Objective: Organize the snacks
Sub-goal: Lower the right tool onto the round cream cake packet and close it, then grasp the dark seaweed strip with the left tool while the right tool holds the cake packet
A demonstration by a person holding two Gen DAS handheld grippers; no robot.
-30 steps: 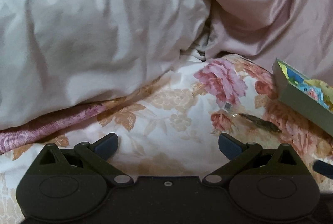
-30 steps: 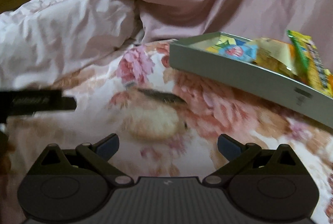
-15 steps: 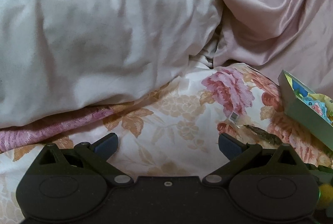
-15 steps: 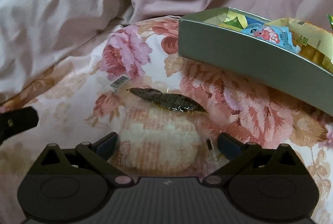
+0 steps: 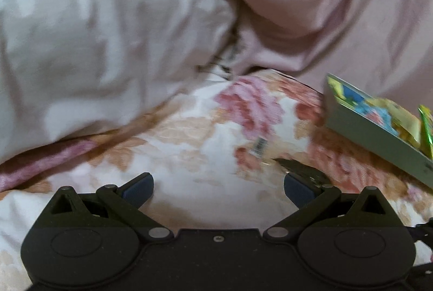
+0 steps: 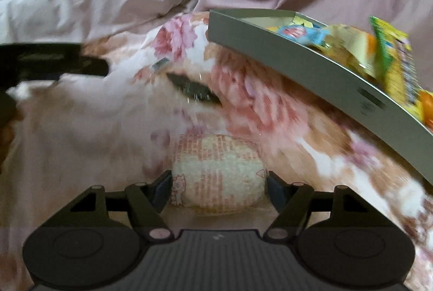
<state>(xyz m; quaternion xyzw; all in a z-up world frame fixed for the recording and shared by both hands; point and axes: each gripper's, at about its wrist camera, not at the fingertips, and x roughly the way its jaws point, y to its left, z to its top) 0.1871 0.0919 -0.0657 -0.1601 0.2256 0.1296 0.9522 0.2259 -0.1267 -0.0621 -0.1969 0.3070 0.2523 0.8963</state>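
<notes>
Right hand-held gripper (image 6: pixel 219 184) clamped on a wrapped rice snack (image 6: pixel 217 174) above the floral bed (image 6: pixel 284 112), left hand-held gripper (image 5: pixel 218 189) open, empty, grey snack box (image 6: pixel 286 66) nearby.

Right gripper (image 6: pixel 219 185): low in its own view, jaws drawn in on both sides of a pale snack pack (image 6: pixel 217 177)
Right fingers (image 6: pixel 162 186): blue pads touched the pack's left and right ends
Right linkage: black arms angled inward, folded closer than the left's
Left gripper (image 5: pixel 218 189): jaws spread wide, nothing between them
Left fingers (image 5: pixel 138 186): blue pads well apart, above the bedding, contact unclear
Left gripper in right view (image 6: pixel 54 62): a dark blurred bar at the left edge, pointed right, off to the pack's left
</notes>
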